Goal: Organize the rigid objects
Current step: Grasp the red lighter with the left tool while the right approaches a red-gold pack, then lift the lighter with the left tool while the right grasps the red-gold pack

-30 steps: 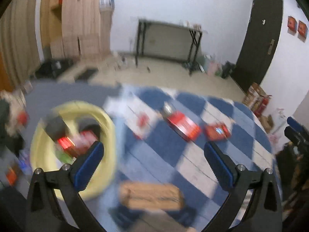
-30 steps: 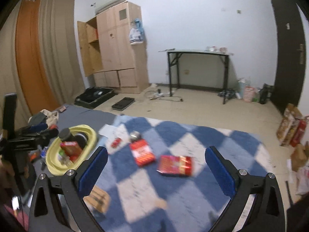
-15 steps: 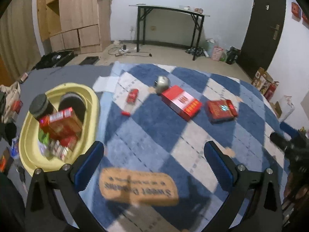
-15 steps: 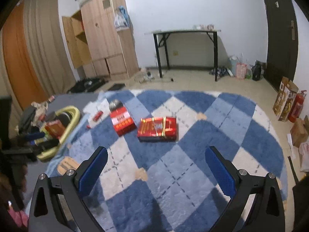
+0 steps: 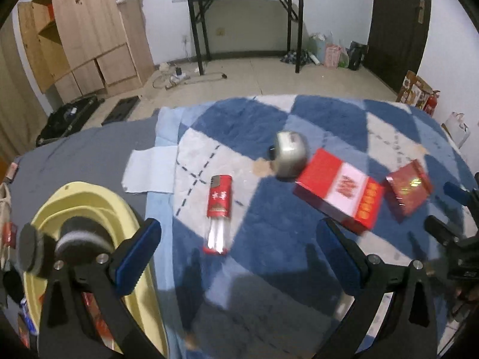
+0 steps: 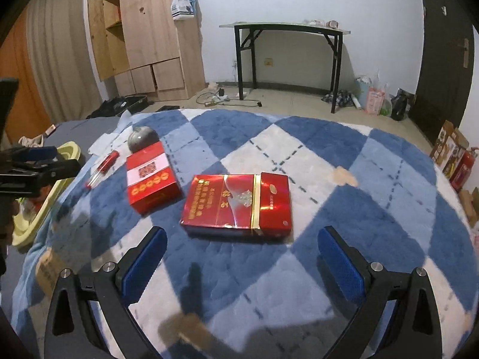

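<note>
On the blue-and-white checked blanket (image 5: 263,119) lie a slim red tube with a clear end (image 5: 220,206), a round silver tin (image 5: 289,152), a red-and-white box (image 5: 338,194) and a shiny red box (image 5: 408,187). My left gripper (image 5: 238,257) is open just short of the tube. The yellow basin (image 5: 74,188), holding a dark jar and several small packs, sits at its left finger. My right gripper (image 6: 241,257) is open, close in front of the shiny red box (image 6: 236,203). In the right wrist view the red-and-white box (image 6: 149,176), the tin (image 6: 142,137) and the tube (image 6: 103,167) lie further left.
A tan fabric label (image 6: 48,269) lies at the blanket's near left edge. White paper (image 5: 149,169) lies beside the blanket. On the floor beyond stand a black table (image 6: 284,30), a wooden wardrobe (image 6: 143,36), bags and a dark door (image 6: 443,59).
Both grippers have come lower and nearer the blanket. The left one swung from the basin toward the red tube. The right one closed in on the shiny red box.
</note>
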Motion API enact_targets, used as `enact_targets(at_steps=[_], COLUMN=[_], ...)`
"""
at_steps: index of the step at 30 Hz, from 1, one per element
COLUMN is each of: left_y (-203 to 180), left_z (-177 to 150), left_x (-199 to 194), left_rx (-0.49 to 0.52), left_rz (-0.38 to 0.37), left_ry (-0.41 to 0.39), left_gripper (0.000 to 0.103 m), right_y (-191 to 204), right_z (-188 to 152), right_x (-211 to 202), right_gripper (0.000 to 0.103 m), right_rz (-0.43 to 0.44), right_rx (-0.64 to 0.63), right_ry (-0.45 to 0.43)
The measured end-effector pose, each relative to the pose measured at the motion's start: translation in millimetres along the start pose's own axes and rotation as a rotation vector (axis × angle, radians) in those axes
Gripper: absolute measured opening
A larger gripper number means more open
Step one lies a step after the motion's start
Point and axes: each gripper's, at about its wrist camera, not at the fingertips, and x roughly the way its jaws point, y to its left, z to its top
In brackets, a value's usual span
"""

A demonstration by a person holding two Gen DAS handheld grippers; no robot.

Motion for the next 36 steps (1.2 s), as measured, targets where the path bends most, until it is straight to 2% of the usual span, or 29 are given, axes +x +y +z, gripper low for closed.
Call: enact_targets(at_steps=[4,6,9,11,13,14,15,16,17,20,21,22,24,26,28,29,30,31,33,36], left_y=[3.5,-0.4,0.7,4.3,8.4,10.1,11.9,12.8,12.9,12.3,13.2,14.4,14.0,8.8,7.1,7.3,8.2,11.0,14.5,17.8], left_z=[-0.1,-1.2,-3.2,-5.2,-8.9,-10.5,-12.4,-13.1,-14.6,-15.6,-15.3,-15.2,-17.0,-19.8,-23.4,-24.2,-25.2,-26.7,-27.7,-31.5], left_x=[27.2,32.4,43.8,50.4,54.4,52.8,50.1,50.2,49.7,46.9,45.6,44.2,43.2,42.7,43.4,44.0,44.3,44.1,44.7,44.1], left_rx=[-0.001,0.003,-0.025,-0.049,-0.075,-0.089,-0.108,-0.114,-0.119,-0.116,-0.120,-0.130,-0.143,-0.123,-0.116,-0.117,-0.122,-0.139,-0.158,-0.177], left_rz=[0.020,0.018,0.015,-0.010,-0.035,-0.051,-0.075,-0.083,-0.073,-0.040,-0.034,-0.043,-0.061,-0.044,-0.041,-0.043,-0.049,-0.066,-0.089,-0.106], left_ry=[0.004,-0.015,-0.001,0.014,0.023,0.012,-0.005,-0.007,-0.005,-0.009,-0.011,-0.013,-0.008,-0.015,-0.024,-0.030,-0.035,-0.041,-0.046,-0.060], left_gripper=[0.102,0.102,0.102,0.096,0.083,0.080,0.072,0.065,0.062,0.040,0.028,0.025,0.025,0.025,0.025,0.025,0.024,0.024,0.024,0.024], right_y=[3.8,4.7,1.1,-1.2,-2.9,-2.5,-1.0,0.6,1.2,-3.1,-5.8,-8.4,-9.8,-11.0,-14.8,-19.4,-22.8,-23.5,-22.2,-19.2], right_z=[-4.2,-3.5,-2.0,0.9,3.1,4.2,4.9,5.0,4.8,3.7,2.6,1.7,1.0,0.4,-0.1,-0.5,0.4,1.7,8.0,15.4], right_x=[19.6,35.9,50.7,53.0,56.1,59.5,61.2,62.5,64.0,61.9,59.3,57.0,53.2,48.4,40.4,32.7,25.6,21.3,15.7,19.6], right_gripper=[0.103,0.103,0.103,0.103,0.102,0.101,0.101,0.097,0.095,0.078,0.072,0.068,0.066,0.069,0.085,0.091,0.100,0.103,0.103,0.103], right_rz=[0.000,-0.001,-0.033,-0.033,-0.046,-0.060,-0.073,-0.089,-0.099,-0.102,-0.098,-0.096,-0.098,-0.093,-0.075,-0.060,-0.044,-0.041,-0.023,0.052], right_rx=[-0.028,-0.025,-0.001,0.016,0.030,0.030,0.025,0.018,0.016,0.039,0.050,0.060,0.069,0.078,0.119,0.161,0.181,0.176,0.074,-0.122], right_ry=[-0.015,0.031,0.049,0.050,0.050,0.052,0.052,0.050,0.049,0.038,0.035,0.031,0.028,0.028,0.027,0.010,-0.011,-0.026,-0.053,-0.074])
